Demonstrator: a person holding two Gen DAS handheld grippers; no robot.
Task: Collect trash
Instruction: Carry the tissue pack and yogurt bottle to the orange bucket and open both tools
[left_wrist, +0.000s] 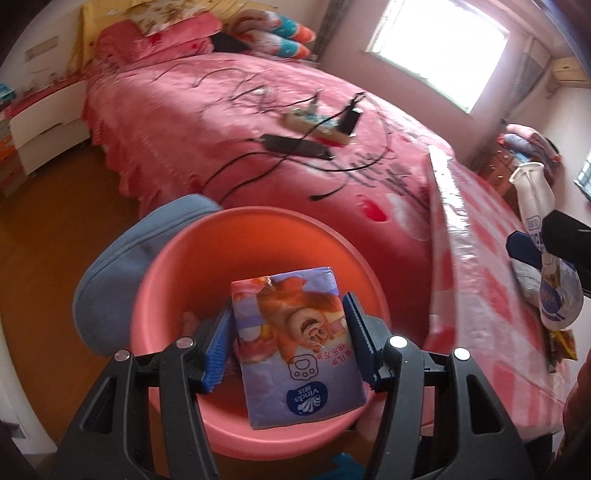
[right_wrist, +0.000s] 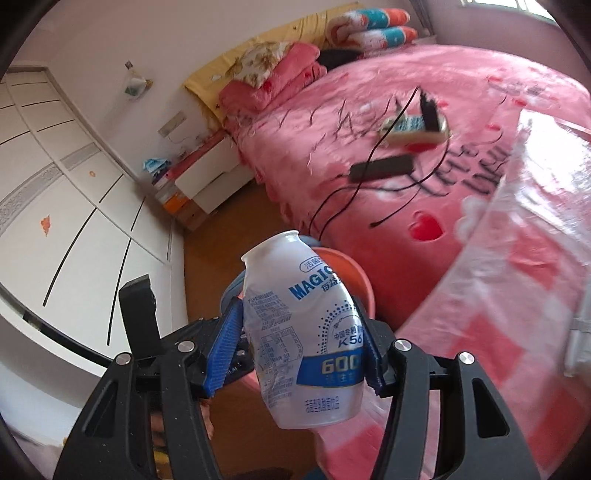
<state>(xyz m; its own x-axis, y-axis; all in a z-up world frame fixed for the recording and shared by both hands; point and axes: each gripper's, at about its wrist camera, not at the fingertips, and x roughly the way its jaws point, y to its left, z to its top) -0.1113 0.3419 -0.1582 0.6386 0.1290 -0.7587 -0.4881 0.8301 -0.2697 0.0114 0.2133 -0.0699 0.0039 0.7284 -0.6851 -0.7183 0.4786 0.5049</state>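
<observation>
Left gripper (left_wrist: 291, 343): blue ribbed pads clamped on both long sides of a purple rectangular tissue pack with a bear print (left_wrist: 295, 343), lower centre of the left wrist view.
Tissue pack position: held over the open mouth of a round coral-pink plastic basin (left_wrist: 177, 266); whether it touches the basin wall, cannot tell.
Basin contents: interior mostly hidden by the pack; the visible part shows bare plastic.
Basin surroundings: a blue-grey padded cushion (left_wrist: 122, 266) hugs its left rim; the pink bedspread edge (left_wrist: 155, 177) lies just behind; a table under pink checked plastic cloth (left_wrist: 480, 258) borders it at right.
Open room: bare wooden floor (left_wrist: 55, 221) at left of the frame.
Right gripper (right_wrist: 299, 343): pads against both sides of a white crumpled plastic drink bottle with blue print (right_wrist: 303, 332), neck pointing to the upper left, cap off.
Bottle position: centre of the right wrist view, above the basin rim (right_wrist: 347, 266) showing behind it; bed behind, table edge at right.
Bed surface: black cables, a power strip (left_wrist: 314, 122).
</observation>
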